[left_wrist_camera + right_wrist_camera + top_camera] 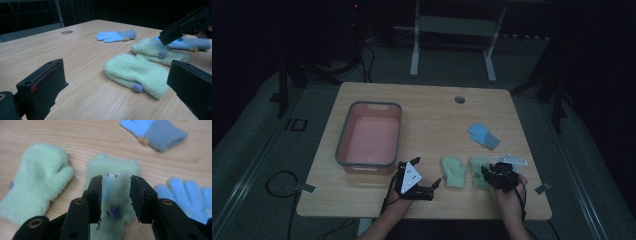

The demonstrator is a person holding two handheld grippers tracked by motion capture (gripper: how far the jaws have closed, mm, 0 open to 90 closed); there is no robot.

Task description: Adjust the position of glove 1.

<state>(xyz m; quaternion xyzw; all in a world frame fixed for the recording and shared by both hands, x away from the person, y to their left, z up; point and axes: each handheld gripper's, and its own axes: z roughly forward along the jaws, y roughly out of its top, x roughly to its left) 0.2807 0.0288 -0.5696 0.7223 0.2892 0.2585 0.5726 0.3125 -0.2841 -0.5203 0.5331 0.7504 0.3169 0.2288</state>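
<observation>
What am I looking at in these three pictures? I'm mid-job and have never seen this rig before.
No robot here: a person holds a two-jaw tool in each hand. The high view looks down on the wooden table; the other two pictures come from cameras riding on the tools. The left hand-held gripper is open and holds nothing, aimed at a green mitten. The right hand-held gripper is open too, poised over a second green mitten with little eyes, not gripping it. A blue glove lies farther back, another blue glove beside the right tool, and a grey-rimmed pink tub sits at the left.
</observation>
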